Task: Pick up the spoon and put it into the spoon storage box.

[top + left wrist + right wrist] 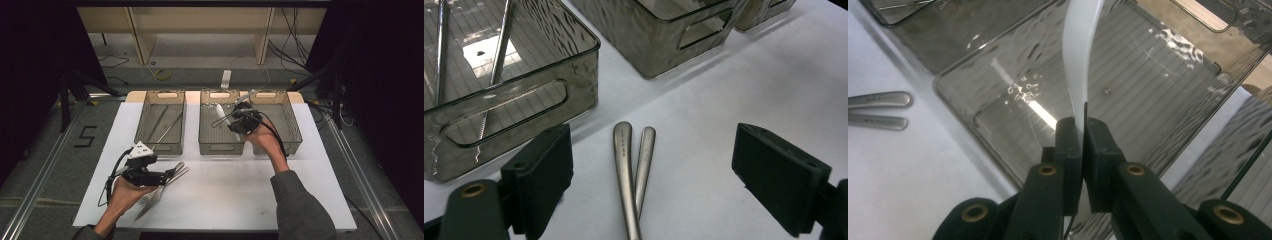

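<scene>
A person at a white tabletop (225, 200) holds a gripper in each hand. Three clear, smoky plastic bins stand in a row along the far edge.

The right gripper (1082, 131) is clenched on the end of a white plastic utensil (1079, 55), probably a knife or spatula, and holds it above the middle bin (221, 145). The pads pinch only the tip of its flat handle. Since the piece is thin and smooth, it could swivel or slip between the pads. If it tilts, it may strike the bin's rim or land in the neighbouring right bin (286, 120) instead. Letting go from too high could make it bounce against the wall.

The utensil looks like a slim, slightly curved white strip, glossy and plain, rising away from the pads over the ribbed bin floor.

The left gripper (169, 175) rests near the tabletop's near left corner, released, its jaws wide apart on either side of two metal handles (630, 165) lying side by side and touching. Closing there could catch both at once. The left bin (161, 145) already holds long thin metal pieces (499, 45).
</scene>
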A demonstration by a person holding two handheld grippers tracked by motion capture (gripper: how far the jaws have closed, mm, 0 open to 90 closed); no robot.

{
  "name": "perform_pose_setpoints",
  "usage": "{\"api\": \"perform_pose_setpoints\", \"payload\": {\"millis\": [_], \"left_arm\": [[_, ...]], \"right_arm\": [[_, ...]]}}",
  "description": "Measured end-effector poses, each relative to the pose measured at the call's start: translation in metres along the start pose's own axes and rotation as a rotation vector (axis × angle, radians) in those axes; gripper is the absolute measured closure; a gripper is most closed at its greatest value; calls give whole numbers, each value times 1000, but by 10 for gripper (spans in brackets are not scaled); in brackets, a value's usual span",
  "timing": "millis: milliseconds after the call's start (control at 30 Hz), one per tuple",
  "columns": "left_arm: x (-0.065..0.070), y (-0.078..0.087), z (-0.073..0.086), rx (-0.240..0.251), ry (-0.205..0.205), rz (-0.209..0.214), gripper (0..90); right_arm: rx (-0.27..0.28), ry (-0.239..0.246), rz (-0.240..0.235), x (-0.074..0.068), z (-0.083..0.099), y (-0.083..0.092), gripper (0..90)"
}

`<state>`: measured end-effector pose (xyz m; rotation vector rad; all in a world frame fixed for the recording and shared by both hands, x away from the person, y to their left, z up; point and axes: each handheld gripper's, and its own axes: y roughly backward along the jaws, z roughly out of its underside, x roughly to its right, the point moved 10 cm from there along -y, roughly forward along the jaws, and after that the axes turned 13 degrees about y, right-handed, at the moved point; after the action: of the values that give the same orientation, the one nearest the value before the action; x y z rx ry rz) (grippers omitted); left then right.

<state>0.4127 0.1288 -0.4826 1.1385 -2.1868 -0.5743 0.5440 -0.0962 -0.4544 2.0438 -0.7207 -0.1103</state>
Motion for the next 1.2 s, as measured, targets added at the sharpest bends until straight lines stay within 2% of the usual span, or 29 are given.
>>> {"api": "perform_pose_setpoints", "payload": {"millis": [233,367,1200], "left_arm": [[0,0,0,0,0,2,161],[0,0,1,-8,-3,3,161],[1,-1,1,-10,-4,2,164]], "right_arm": [[-11,-24,12,6,-3,-10,863],[-7,-43,9,4,-6,-16,863],[-41,-59,-6,-5,-6,-42,856]]}}
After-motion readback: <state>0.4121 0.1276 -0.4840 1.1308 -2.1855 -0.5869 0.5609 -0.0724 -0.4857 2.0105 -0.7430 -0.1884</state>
